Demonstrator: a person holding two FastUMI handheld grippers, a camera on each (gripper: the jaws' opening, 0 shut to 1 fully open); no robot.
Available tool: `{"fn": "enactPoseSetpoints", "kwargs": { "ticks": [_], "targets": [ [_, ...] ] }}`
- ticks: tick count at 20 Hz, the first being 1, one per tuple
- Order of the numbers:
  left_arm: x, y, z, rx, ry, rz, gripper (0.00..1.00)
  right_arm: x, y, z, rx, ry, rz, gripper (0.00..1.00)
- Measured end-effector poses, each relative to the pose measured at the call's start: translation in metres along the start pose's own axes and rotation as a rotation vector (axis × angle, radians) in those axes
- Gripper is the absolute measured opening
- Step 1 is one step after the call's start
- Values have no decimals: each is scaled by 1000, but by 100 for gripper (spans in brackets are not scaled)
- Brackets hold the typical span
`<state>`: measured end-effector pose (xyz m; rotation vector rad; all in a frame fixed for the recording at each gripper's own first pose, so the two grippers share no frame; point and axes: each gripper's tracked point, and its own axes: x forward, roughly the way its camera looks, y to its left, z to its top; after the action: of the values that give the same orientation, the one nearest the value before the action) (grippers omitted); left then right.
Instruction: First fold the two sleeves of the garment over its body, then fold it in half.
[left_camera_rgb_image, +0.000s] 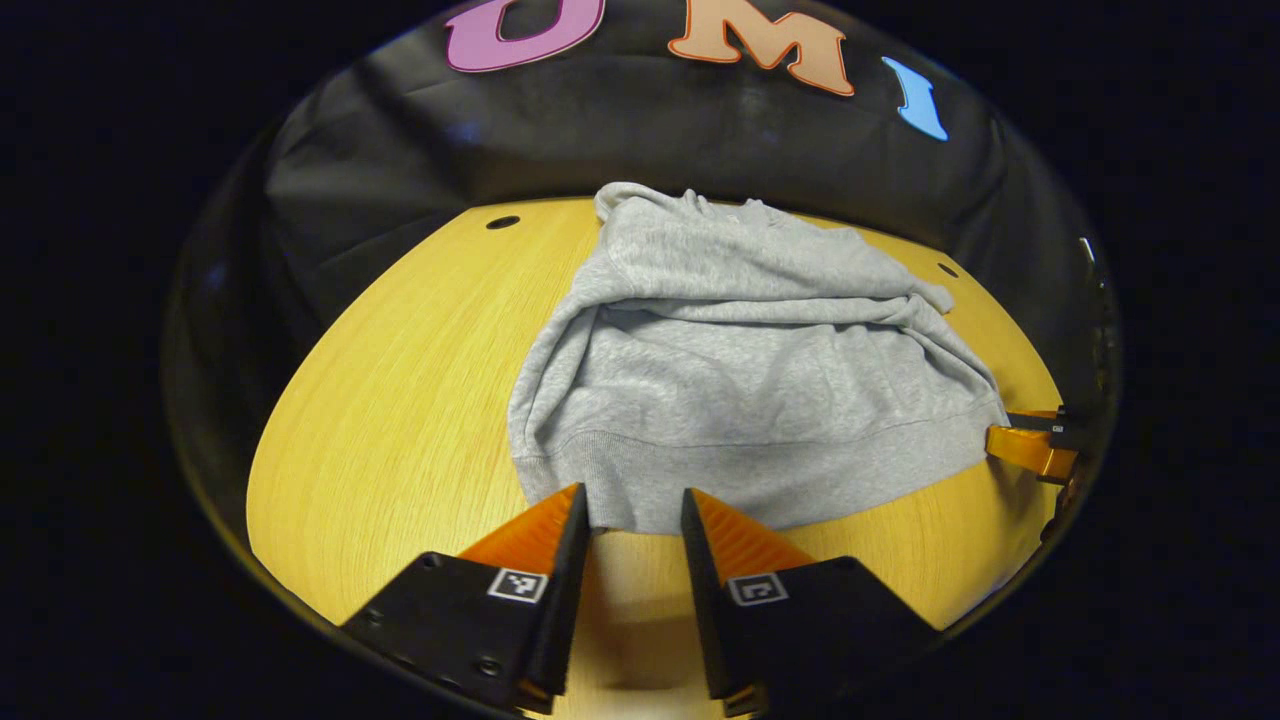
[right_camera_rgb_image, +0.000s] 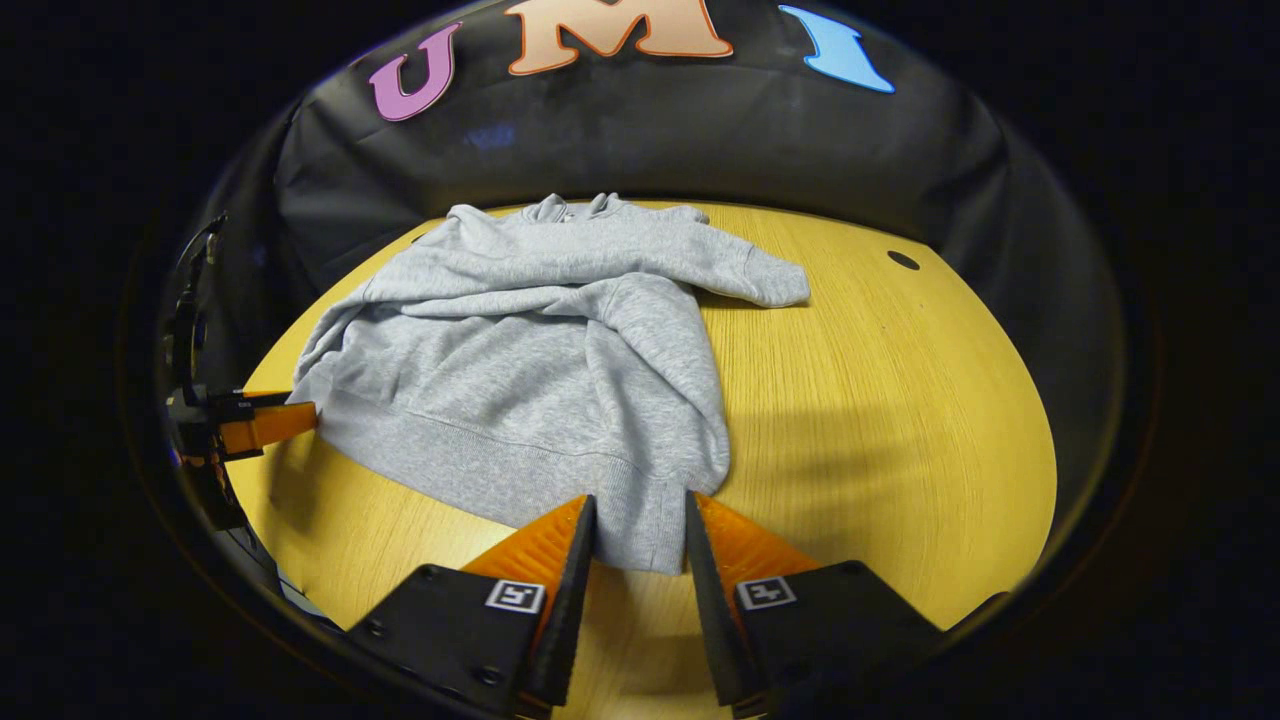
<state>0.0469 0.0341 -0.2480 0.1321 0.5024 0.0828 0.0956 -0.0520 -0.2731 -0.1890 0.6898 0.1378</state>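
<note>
Left gripper (left_camera_rgb_image: 634, 505) jaws apart at sweatshirt (left_camera_rgb_image: 740, 380) hem; right gripper (right_camera_rgb_image: 640, 515) jaws apart, straddling hem corner

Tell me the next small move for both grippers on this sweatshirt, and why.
Probably close both on the hem. Both sleeves already lie across the grey sweatshirt, so the half fold remains. The left gripper and right gripper stand open at the two corners of the hem, which lies flat on the wooden table.
</note>
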Motion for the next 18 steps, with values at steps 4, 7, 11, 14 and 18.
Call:
{"fn": "enactPoseSetpoints", "kwargs": {
  "ticks": [4,7,11,14,18],
  "targets": [
    [4,0,5,-32,-12,-12,10,2,4,2,34,3,6,17],
    [5,1,5,-58,-19,-8,0,1,4,3,45,0,-3,15],
    [5,1,7,-92,-13,-16,0,0,4,5,62,0,10,11],
    [3,-3,11,-184,-23,-56,0,-1,3,11,100,-12,12,3],
    [-2,-4,28,-236,-66,-94,0,-9,6,26,116,-47,25,3]
  ]
}}
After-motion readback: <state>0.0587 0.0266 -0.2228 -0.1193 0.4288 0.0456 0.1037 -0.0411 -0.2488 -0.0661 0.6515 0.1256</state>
